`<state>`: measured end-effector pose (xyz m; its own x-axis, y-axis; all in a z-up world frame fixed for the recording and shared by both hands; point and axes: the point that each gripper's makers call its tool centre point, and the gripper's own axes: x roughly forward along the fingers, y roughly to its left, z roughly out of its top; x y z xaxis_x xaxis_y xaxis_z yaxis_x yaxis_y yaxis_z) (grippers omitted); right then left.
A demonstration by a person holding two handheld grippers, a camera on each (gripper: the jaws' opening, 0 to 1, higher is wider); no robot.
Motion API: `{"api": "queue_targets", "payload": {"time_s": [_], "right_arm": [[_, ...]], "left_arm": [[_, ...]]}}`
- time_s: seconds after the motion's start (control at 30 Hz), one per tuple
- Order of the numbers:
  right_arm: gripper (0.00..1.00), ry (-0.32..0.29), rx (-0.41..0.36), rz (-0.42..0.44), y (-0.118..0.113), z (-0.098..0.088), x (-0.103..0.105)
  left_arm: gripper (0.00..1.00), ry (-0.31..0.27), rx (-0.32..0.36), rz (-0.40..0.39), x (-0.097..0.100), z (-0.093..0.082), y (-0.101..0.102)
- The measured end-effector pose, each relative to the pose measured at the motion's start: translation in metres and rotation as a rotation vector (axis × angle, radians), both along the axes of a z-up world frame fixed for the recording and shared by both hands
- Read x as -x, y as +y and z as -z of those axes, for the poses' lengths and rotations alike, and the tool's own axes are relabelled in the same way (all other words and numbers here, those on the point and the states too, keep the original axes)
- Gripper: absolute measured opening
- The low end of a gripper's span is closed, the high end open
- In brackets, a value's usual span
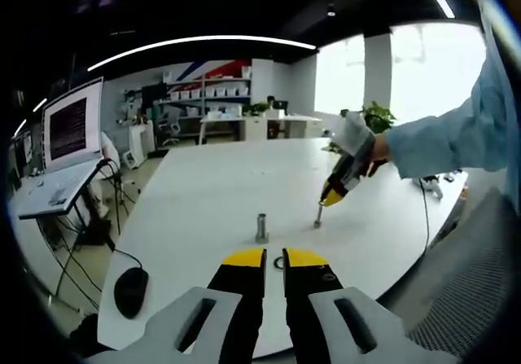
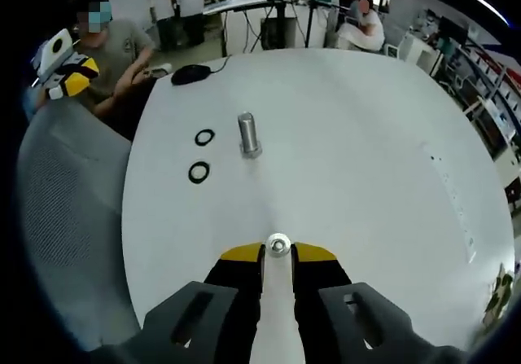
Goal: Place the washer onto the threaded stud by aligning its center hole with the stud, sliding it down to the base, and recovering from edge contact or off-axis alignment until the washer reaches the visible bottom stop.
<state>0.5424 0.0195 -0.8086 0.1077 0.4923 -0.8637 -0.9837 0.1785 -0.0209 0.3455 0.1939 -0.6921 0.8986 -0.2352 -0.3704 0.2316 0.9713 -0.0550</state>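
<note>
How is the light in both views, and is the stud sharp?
Left gripper view: windows blow out white, the stud is small but fairly sharp, table edges bend. Right gripper view: even light on the table, soft shadows, stud sharp.

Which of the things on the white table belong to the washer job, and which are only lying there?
For the job:
silver metal threaded stud
two black ring washers
small silver stud by the right gripper
left gripper

Lying about:
black computer mouse
open laptop on a side stand
</note>
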Motion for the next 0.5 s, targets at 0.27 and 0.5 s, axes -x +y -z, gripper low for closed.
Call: {"api": "queue_targets", "payload": {"time_s": [0.27,0.5], "right_arm": [[0.15,0.000,0.028,-0.012,-0.002,0.008,0.002],[0.14,0.006,0.037,-0.010,-0.002,0.011,0.003]], "left_arm": [[0.06,0.004,-0.001,0.004,0.000,0.001,-0.001],[0.06,0.010,-0.002,0.005,0.000,0.001,-0.001]]}}
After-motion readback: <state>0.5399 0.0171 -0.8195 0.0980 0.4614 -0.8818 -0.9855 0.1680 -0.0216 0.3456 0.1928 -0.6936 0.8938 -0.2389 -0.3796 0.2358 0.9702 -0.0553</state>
